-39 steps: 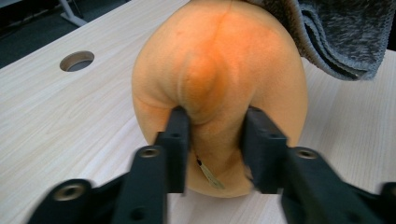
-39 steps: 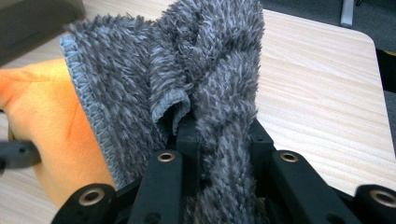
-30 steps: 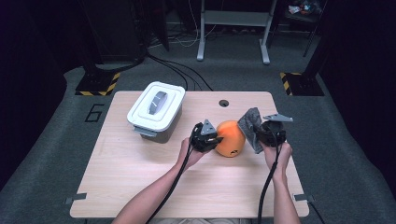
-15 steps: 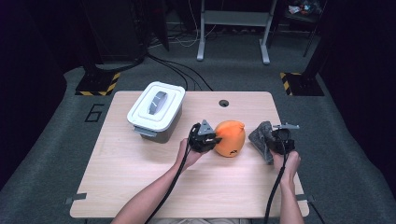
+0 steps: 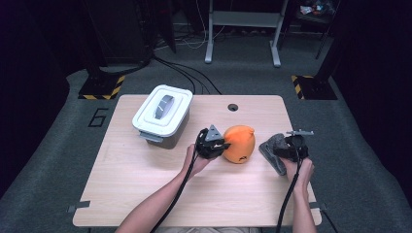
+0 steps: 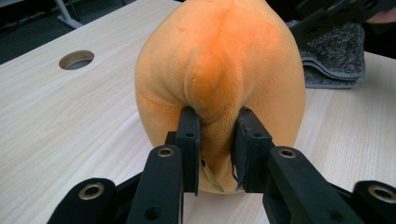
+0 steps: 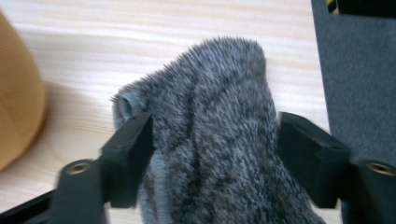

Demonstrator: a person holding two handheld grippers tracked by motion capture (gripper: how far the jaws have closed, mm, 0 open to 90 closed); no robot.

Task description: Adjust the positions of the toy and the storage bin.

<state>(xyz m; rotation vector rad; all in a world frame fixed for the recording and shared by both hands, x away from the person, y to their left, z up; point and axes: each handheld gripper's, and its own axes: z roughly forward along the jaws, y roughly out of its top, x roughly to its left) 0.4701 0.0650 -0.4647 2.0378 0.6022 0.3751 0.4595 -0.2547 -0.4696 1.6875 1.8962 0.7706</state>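
An orange plush toy (image 5: 239, 143) (image 6: 219, 60) stands on the wooden table (image 5: 145, 194) near its middle. My left gripper (image 5: 221, 144) (image 6: 215, 121) is shut on a fold of the plush at its left side. Right of the plush lies a grey fuzzy cloth (image 5: 272, 145) (image 7: 210, 121) on the table. My right gripper (image 5: 286, 151) (image 7: 215, 126) sits over that cloth. Its jaws have just been opening and now stand wide on either side of the cloth, no longer pinching it. The cloth (image 6: 334, 51) also lies behind the plush in the left gripper view.
A white lidded bin (image 5: 163, 114) stands at the table's back left. A round cable hole (image 5: 232, 107) (image 6: 76, 59) is near the back edge. The cloth lies close to the table's right edge, with dark carpet (image 7: 355, 70) beyond it.
My right gripper came down with the grey cloth to the table right of the plush, and its jaws spread apart. The left gripper and the plush kept still.
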